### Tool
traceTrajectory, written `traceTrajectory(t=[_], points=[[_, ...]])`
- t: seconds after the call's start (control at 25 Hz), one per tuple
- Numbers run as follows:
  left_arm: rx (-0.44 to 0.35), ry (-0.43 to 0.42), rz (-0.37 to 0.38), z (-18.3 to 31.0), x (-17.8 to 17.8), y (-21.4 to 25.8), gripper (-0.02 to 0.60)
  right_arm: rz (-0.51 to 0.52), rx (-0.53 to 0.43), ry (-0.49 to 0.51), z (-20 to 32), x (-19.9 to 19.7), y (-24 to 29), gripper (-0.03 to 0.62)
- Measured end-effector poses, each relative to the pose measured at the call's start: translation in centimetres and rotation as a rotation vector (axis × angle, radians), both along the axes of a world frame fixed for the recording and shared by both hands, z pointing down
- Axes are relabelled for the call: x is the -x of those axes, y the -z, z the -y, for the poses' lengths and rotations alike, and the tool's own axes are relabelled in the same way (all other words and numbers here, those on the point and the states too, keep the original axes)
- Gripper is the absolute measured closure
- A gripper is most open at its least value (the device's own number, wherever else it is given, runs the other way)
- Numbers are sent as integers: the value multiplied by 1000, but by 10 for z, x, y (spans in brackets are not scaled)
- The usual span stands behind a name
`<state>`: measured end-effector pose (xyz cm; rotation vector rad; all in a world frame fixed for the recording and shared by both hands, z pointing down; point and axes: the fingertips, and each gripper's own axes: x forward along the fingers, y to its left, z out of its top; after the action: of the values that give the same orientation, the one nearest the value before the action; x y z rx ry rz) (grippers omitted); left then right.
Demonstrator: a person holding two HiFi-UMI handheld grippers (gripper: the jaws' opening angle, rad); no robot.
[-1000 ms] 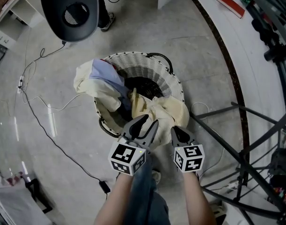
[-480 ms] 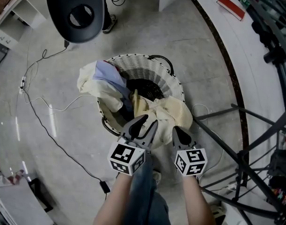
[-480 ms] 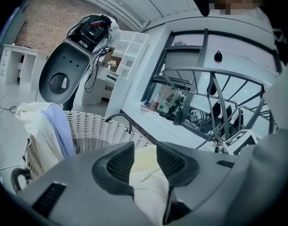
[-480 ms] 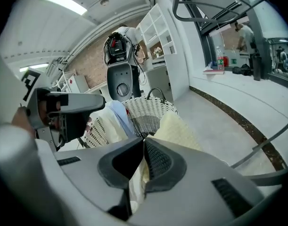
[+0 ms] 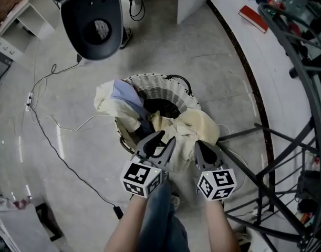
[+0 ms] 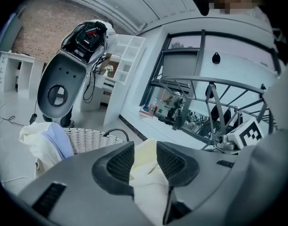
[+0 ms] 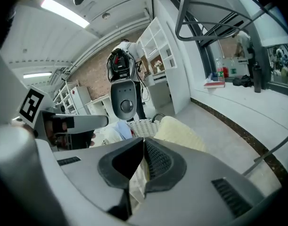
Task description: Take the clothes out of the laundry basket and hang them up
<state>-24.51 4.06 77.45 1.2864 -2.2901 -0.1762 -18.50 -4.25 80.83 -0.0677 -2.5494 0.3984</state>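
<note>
A white wicker laundry basket [image 5: 161, 79] stands on the floor ahead of me. A cream garment [image 5: 196, 128] is drawn up out of its near side. My left gripper [image 5: 159, 139] is shut on a fold of that cream garment [image 6: 146, 173], which fills the gap between its pads. My right gripper [image 5: 203, 147] is beside it, and its jaws have just been closing; they are shut on a thin edge of the same garment [image 7: 180, 131]. A pale and blue bundle of clothes [image 5: 120, 95] drapes over the basket's left rim.
A black and white machine [image 5: 94, 24] stands beyond the basket. Thin cables [image 5: 49, 124] trail over the floor at the left. A dark metal drying rack [image 5: 286, 156] stands close at the right, below a white sill with a red book [image 5: 253, 19].
Both grippers have risen together with the cream garment, which is pulled further out of the basket. The clothes on the left rim have not moved.
</note>
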Motion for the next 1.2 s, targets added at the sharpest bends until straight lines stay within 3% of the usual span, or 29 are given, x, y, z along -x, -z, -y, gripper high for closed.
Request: traceTrajectory(t=[0.68,1.2], points=[[-18,-25,100,5,32,151,428,193,-43,38,20,35,195,580],[-87,-116,177,11,29,289,428,287,-48,5,26,51,348,580]])
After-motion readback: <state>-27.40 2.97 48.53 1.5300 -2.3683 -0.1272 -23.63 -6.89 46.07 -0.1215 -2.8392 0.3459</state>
